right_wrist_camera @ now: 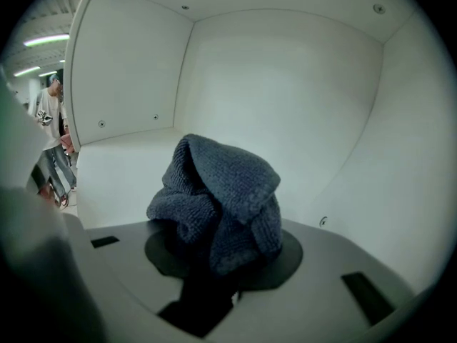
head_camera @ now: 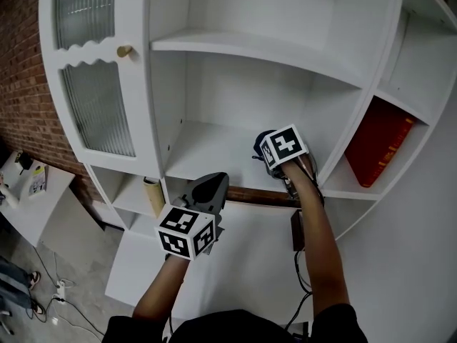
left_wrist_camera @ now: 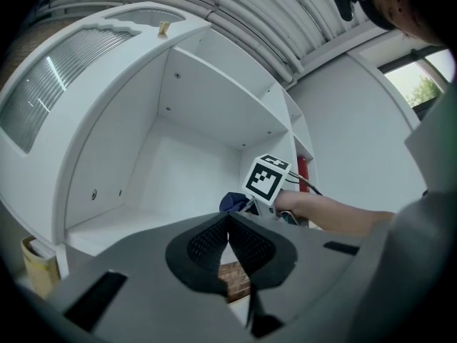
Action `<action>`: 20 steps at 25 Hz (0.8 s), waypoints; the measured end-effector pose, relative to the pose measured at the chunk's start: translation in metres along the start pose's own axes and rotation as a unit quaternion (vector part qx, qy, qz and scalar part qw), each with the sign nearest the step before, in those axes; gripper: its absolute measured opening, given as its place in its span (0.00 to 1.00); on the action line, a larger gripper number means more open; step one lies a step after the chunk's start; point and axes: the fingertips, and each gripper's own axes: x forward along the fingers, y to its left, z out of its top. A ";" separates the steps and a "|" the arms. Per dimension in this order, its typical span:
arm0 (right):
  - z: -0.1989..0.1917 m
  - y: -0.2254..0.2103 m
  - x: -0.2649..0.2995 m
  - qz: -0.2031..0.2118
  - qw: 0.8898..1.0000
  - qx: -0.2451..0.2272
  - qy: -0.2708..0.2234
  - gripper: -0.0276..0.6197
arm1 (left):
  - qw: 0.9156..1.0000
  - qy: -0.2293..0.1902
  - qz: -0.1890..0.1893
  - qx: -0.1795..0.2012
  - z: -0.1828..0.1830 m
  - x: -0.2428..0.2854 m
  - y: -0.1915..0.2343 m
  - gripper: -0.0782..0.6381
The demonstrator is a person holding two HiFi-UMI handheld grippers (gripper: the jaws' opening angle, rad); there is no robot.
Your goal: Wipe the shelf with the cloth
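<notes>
Right gripper (right_wrist_camera: 221, 259) has its fingers pinching the bunched-up blue-grey cloth (right_wrist_camera: 218, 191). The cloth balloons up over the fingertips and pretty much buries them. It's inside the middle compartment of the white shelf (head_camera: 207, 148), can't tell if it touches the board. From the head view the marker cube hides most of it. Left gripper (left_wrist_camera: 228, 245) hangs in front of the shelf, fingers pressed together with nothing between them.

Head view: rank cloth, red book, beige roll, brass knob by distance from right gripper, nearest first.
1. cloth, clamped in the right gripper.
2. red book, in the compartment to its right.
3. beige roll, in the lower-left compartment.
4. brass knob, on the door at upper left.
</notes>
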 end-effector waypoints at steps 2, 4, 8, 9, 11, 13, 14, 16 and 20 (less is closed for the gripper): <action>0.001 -0.001 0.002 0.001 1.000 0.003 0.002 0.27 | 1.000 0.000 0.001 -0.001 0.000 -0.001 0.002 0.13; 0.001 -0.001 0.003 0.001 1.000 0.005 0.001 0.26 | 1.000 0.001 0.003 -0.002 -0.001 -0.002 0.006 0.13; 0.003 0.003 0.003 0.005 1.000 0.002 -0.002 0.26 | 1.000 -0.001 0.007 -0.002 0.001 -0.003 0.009 0.13; 0.005 0.005 0.004 0.007 1.000 0.002 -0.003 0.26 | 1.000 -0.001 0.008 -0.002 0.001 -0.004 0.009 0.13; 0.009 0.011 0.005 0.014 1.000 0.000 -0.006 0.26 | 1.000 0.001 0.011 0.000 0.000 -0.006 0.011 0.13; 0.015 0.021 0.008 0.025 1.000 -0.004 -0.009 0.26 | 1.000 0.005 0.016 0.002 -0.001 -0.011 0.014 0.13; 0.020 0.027 0.010 0.031 0.999 -0.006 -0.012 0.26 | 1.000 0.007 0.020 0.002 -0.001 -0.014 0.017 0.13; 0.029 0.042 0.014 0.039 0.999 -0.015 -0.016 0.26 | 0.999 0.009 0.031 0.003 -0.001 -0.022 0.026 0.13; 0.050 0.072 0.021 0.055 0.998 -0.034 -0.023 0.26 | 0.998 0.007 0.058 0.004 0.003 -0.040 0.044 0.13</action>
